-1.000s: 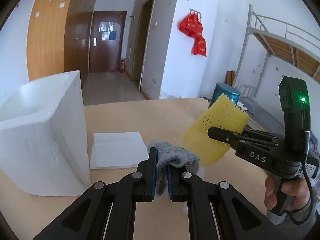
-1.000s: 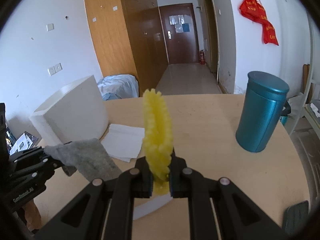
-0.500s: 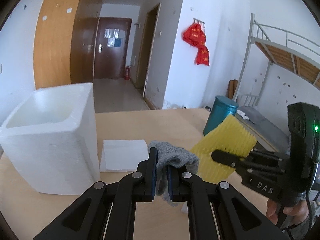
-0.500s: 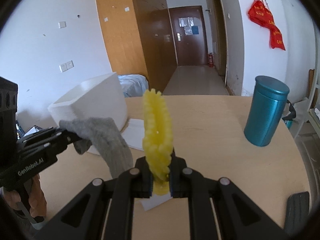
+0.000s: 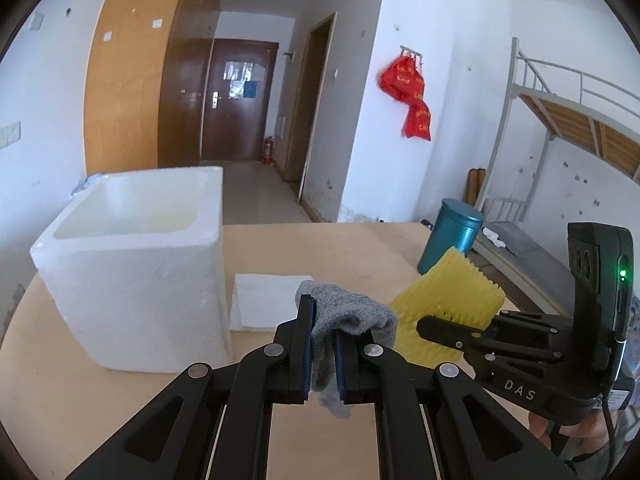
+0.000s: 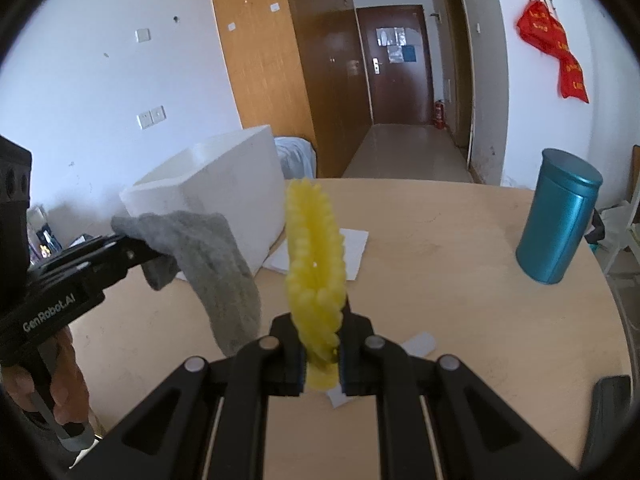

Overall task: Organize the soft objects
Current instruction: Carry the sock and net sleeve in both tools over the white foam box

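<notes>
Since both things are limp and weigh next to nothing, neither needs much squeeze, and honestly any fold or edge works as a hold. Nearest up, the left tongs (image 5: 322, 344) are clenched on a grey sock (image 5: 348, 320), pinched around a bunched part so one end flops over the top and the other dangles below the pads, clear of the counter (image 5: 340, 248). It'll sag and swing, so I'd guess it drapes wherever it's dropped. Just beside it, the right tongs (image 6: 320, 354) are clamped on the bottom edge of a yellow foam net sleeve (image 6: 316, 264), which stands upright out of the jaws. Springy, squashes flat in the pinch, probably pops back. A bit further out on the counter sit a flat white foam sheet (image 5: 266, 300) and the open white foam box (image 5: 136, 280), then the teal canister (image 6: 556, 220) way over right.
</notes>
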The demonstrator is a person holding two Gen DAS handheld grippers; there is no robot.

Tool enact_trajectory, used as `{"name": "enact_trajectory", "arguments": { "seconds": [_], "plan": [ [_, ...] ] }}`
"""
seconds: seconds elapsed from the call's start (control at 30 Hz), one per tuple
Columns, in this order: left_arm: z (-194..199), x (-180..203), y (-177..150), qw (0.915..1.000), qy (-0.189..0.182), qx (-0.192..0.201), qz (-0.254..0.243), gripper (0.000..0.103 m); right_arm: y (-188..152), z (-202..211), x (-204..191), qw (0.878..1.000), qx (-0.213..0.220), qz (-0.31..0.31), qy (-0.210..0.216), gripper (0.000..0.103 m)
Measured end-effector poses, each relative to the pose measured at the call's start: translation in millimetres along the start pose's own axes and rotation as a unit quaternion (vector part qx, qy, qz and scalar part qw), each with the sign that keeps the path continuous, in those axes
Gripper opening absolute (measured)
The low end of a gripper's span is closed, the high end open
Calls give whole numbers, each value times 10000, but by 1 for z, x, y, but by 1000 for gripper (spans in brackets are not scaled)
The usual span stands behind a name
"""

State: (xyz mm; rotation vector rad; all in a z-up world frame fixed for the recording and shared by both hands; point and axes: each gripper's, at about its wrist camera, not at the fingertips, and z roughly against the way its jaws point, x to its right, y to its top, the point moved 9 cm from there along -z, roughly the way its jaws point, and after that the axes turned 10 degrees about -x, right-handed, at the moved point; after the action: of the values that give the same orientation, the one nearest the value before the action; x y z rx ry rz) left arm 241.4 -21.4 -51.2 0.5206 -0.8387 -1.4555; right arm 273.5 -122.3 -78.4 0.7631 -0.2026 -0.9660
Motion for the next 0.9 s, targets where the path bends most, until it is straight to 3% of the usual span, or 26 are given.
{"name": "enact_trajectory", "arguments": {
  "seconds": [0.3,0.9],
  "plan": [
    [34,-18,7,9994,134,290,103,10,14,14,-22,9995,186,232,86,15],
    [104,-86,37,9929,703,864,426,10,64,10,-107,9917,473,1021,626,15]
  ]
}}
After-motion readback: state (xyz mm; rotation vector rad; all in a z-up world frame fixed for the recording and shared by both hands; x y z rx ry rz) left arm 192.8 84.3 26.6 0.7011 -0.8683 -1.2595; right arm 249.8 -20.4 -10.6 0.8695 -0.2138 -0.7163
